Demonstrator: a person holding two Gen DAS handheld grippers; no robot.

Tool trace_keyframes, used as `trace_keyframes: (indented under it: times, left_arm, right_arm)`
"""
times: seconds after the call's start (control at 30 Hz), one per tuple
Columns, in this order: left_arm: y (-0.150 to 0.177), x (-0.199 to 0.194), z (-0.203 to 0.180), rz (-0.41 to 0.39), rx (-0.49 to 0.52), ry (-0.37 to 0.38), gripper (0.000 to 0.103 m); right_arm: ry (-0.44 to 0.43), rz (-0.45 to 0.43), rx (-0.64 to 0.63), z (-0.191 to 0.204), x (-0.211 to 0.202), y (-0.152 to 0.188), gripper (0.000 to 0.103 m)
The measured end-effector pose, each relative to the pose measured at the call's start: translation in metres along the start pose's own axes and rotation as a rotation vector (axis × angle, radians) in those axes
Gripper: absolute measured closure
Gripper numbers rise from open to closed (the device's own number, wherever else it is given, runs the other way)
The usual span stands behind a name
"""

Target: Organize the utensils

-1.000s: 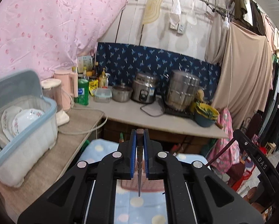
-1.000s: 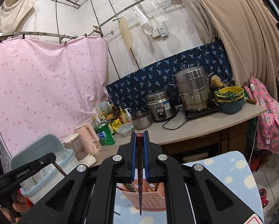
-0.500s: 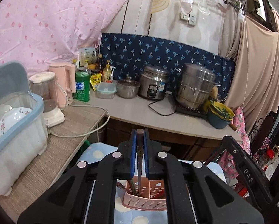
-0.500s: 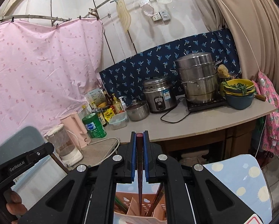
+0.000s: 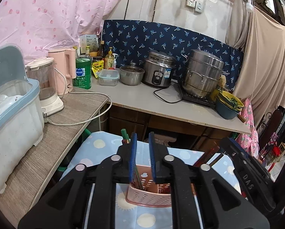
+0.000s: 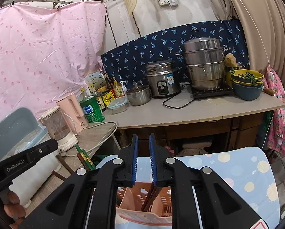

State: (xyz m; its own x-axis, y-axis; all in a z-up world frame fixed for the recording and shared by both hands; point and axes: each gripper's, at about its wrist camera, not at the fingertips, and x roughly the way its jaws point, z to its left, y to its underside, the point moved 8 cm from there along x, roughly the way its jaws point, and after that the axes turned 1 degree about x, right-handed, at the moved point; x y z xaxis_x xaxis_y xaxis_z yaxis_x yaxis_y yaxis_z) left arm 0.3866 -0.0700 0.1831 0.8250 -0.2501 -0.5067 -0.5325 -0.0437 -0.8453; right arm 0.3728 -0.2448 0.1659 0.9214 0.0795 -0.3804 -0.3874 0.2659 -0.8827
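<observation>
The pink utensil holder (image 5: 148,192) is shown directly below and just ahead of both hand-held grippers, left (image 5: 142,156) and right (image 6: 143,158). Both sets of jaws are opening, nothing clamped; the released chopsticks (image 6: 150,196) stand near-upright inside it.

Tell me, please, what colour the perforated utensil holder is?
Pink; the utensil holder shows best in the left wrist view.

Upright chopsticks (image 6: 149,197) crowding the pink utensil basket (image 5: 148,196); bare cloth-covered table (image 6: 237,171) to its right.
</observation>
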Motion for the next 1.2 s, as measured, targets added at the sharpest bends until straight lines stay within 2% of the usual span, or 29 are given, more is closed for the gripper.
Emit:
trace_keyframes:
  times: [0.17, 0.77, 0.83, 0.9, 1.2]
  left_arm:
    - [0.009, -0.01, -0.001, -0.009, 0.028, -0.018, 0.076]
    - [0.047, -0.058, -0.007, 0.007, 0.093, -0.045, 0.074]
    - [0.052, -0.065, -0.009, 0.007, 0.101, -0.047, 0.073]
    - [0.057, -0.071, -0.009, 0.005, 0.108, -0.05, 0.068]
    - [0.087, -0.095, -0.012, 0.019, 0.139, -0.056, 0.068]
  right_arm:
    - [-0.006, -0.007, 0.005, -0.002, -0.017, 0.001, 0.081]
    - [-0.005, 0.015, -0.059, 0.015, -0.085, 0.041, 0.074]
    - [-0.004, 0.02, -0.066, 0.018, -0.093, 0.047, 0.073]
    - [-0.001, 0.024, -0.075, 0.02, -0.1, 0.053, 0.072]
    - [0.011, 0.057, -0.076, 0.024, -0.126, 0.082, 0.071]
